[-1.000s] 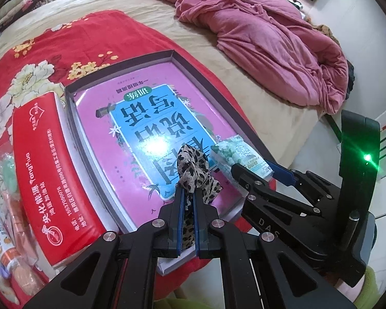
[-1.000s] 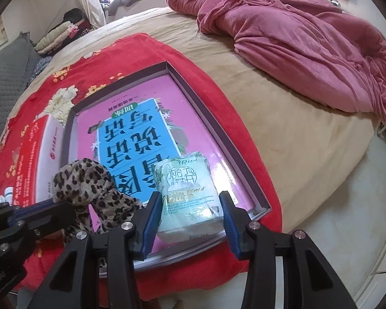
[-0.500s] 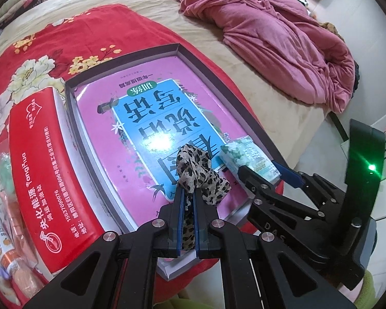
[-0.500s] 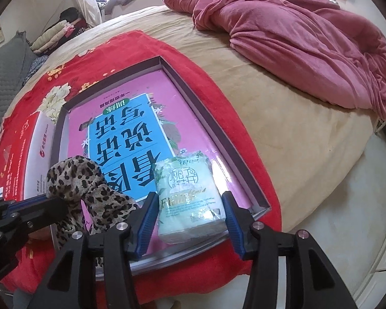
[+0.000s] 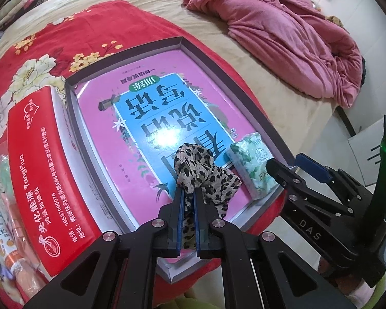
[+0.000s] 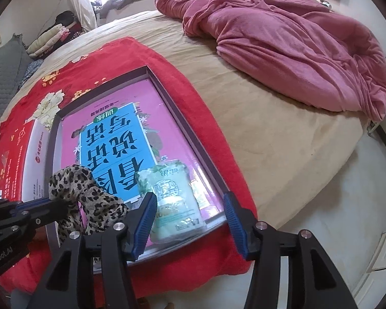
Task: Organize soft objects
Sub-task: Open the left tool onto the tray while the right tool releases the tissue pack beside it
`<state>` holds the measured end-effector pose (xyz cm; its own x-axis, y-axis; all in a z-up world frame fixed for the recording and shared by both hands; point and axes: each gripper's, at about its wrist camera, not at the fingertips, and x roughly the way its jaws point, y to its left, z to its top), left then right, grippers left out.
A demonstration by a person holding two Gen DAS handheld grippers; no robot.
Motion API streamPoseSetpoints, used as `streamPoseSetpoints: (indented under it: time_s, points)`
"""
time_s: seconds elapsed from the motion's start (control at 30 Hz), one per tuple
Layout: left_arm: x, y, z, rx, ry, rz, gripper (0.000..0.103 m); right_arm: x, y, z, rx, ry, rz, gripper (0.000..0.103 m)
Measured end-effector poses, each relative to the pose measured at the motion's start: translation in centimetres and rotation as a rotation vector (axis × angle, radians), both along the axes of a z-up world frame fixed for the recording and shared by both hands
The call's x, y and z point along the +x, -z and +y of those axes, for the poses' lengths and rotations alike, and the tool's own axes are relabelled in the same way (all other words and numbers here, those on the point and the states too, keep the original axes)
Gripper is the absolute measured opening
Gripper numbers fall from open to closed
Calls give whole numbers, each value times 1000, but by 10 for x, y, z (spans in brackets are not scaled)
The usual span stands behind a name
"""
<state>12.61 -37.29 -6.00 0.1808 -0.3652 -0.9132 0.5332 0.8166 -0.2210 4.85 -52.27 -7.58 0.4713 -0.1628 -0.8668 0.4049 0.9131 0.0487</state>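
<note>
A leopard-print cloth (image 5: 205, 172) (image 6: 90, 195) hangs bunched from my left gripper (image 5: 188, 190), which is shut on it just above the near end of a shallow dark box (image 5: 244, 82) (image 6: 187, 126). A pink and blue book fills the box. A pale green tissue pack (image 6: 172, 195) (image 5: 252, 170) lies in the box's near right corner. My right gripper (image 6: 190, 200) straddles the pack; its jaws are opening, and a gap shows between the right pad and the pack. Both grippers are side by side, the right gripper (image 5: 285, 161) close beside the cloth.
A red tissue box (image 5: 38, 159) lies left of the dark box on a red floral blanket (image 5: 90, 31). Small bottles and packets (image 5: 0, 231) sit at the far left. A crumpled pink quilt (image 6: 296, 46) covers the bed's far right. The bed edge and floor (image 6: 334, 206) are at right.
The right gripper's jaws have spread wider around the tissue pack, leaving a gap on its right side. The left gripper still holds the leopard cloth in about the same place.
</note>
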Motion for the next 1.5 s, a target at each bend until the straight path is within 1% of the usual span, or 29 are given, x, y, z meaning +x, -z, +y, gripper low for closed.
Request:
streamPoseSetpoints:
  time_s: [0.2, 0.3, 0.47, 0.5, 0.53, 0.57, 0.6, 0.63, 0.87, 0.97, 1.03, 1.13, 1.3, 1.43, 1.5]
  points:
    - [0, -1, 0, 3, 3, 11, 10, -3, -2, -1, 3, 4, -2, 53]
    - [0, -2, 1, -1, 5, 13, 16, -3, -4, -2, 7, 6, -4, 54]
    - [-1, -4, 2, -2, 11, 9, 18, -4, -7, 0, 3, 2, -7, 54]
    - [-1, -5, 2, -4, 11, 7, 22, -4, -8, 0, 2, 3, -9, 54]
    - [-1, -6, 3, -7, 12, 5, 31, -4, -9, 0, 3, 3, -11, 54]
    - [-1, -6, 3, -9, 11, 4, 38, -4, -10, 0, 3, 2, -13, 54]
    - [-1, -7, 4, -15, 10, 4, 49, -4, -10, 0, 2, 3, -14, 54]
    - [-1, -8, 4, -22, 11, 5, 54, -4, -11, 0, 0, 3, -15, 55]
    - [-6, -17, 8, -28, 18, -18, 55, -5, -15, 2, 5, 0, -18, 57]
    - [-8, -21, 13, -23, 15, -26, 60, -5, -18, 4, 4, -7, -20, 59]
    - [-9, -24, 16, -20, 13, -27, 62, -5, -20, 6, 7, -9, -21, 64]
    - [-10, -27, 23, -9, 7, -31, 65, -4, -24, 9, 10, -13, -27, 64]
    - [-13, -38, 41, -16, -13, -44, 67, -4, -31, 17, 9, -30, -32, 65]
    - [-17, -48, 57, -19, -32, -48, 68, -3, -39, 26, 22, -46, -42, 70]
    - [-19, -54, 68, -18, -42, -53, 68, -3, -44, 31, 32, -54, -43, 71]
